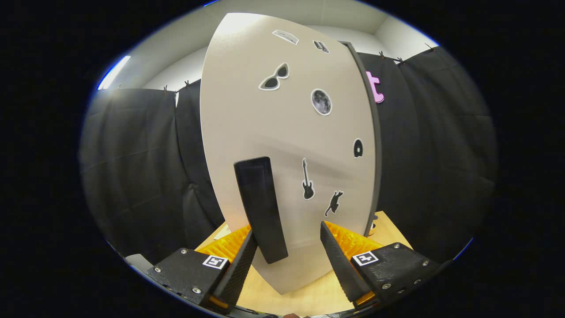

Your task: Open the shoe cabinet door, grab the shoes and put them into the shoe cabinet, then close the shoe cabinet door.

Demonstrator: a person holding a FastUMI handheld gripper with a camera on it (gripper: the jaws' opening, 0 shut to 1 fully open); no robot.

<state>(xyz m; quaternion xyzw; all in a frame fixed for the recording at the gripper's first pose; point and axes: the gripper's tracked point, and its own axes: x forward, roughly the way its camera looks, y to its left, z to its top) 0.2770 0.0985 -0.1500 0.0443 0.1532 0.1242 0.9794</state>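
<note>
Here, claw (287, 238) open, one door handle (260, 207) between.

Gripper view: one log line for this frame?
phase: at door | tool: open, handle between fingers, ungripped | cabinet door: stickered face ahead | surface: wooden top

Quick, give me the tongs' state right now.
Tongs: open, holding nothing; the black door handle of the shoe cabinet door stands between the fingers, nearer the left one, with no clear press from both.
</note>
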